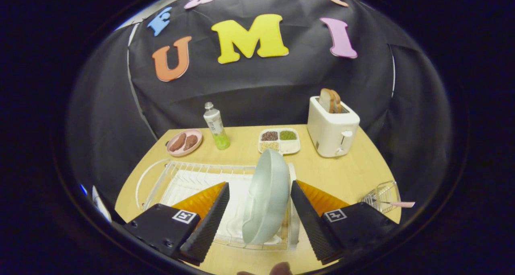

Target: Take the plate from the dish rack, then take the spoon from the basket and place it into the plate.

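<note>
- While the plate (267, 196) stands on edge at the right end of the rack (189, 178), the gripper (259, 198) hangs over that rack with its fingers spread wide, one on each side of the plate.
- Left finger (209, 222) sits apart from the plate, with a clear gap showing the rack's white tray between them.
- Right finger (307, 220) is just beside the plate's right rim; whether it touches cannot be told.
- Pale green and tilted slightly, the plate has its lower edge down among the rack's wires.
- Right of the rack, well apart from it, a small wire basket (382, 196) lies on the table (342, 174), with the spoon (396, 204) in it, its pinkish handle poking out to the right.
- Beyond the rack, just behind the plate's top, is a white divided tray (279, 140) holding grains and beans.
- Beyond the rack's far right and past the tray, a white toaster (332, 128) has bread (330, 100) standing in its slots.
- Beyond the rack's middle, a bottle (216, 126) with green liquid stands upright.
- Beyond the rack's left corner, a pink dish (184, 142) holds two brown pieces.
- Nearer than the rack, below the fingers, a fingertip of the person's hand (280, 269) shows.
</note>
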The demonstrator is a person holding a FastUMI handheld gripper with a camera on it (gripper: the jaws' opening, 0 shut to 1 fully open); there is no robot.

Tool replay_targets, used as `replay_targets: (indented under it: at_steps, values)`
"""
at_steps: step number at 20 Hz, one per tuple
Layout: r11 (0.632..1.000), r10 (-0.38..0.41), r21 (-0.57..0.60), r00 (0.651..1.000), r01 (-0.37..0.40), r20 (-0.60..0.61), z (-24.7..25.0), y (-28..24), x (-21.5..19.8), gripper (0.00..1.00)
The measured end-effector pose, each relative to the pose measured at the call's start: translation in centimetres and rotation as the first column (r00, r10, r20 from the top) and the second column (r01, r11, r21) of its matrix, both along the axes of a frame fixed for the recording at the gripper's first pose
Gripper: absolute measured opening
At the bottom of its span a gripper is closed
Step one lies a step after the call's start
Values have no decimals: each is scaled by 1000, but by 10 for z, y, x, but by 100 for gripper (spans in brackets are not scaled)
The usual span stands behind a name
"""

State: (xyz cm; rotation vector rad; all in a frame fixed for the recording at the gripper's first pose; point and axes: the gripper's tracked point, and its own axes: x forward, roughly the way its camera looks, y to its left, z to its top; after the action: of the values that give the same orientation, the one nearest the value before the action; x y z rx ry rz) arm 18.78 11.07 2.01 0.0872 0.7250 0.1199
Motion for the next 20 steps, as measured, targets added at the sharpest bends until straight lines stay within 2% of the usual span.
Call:
replay_targets:
  at_steps: [2,6,10,13,20]
  values:
    - [1000,-27,10,998,28,-54,-14,-5,5,95]
    - [999,-24,35,991,28,-133,-32,5,9,79]
    - [996,-74,29,983,80,-166,-42,1,13,48]
    - [992,-122,0,975,124,-185,-48,-3,13,42]
    - [968,-243,-116,952,224,-186,-36,-9,16,36]
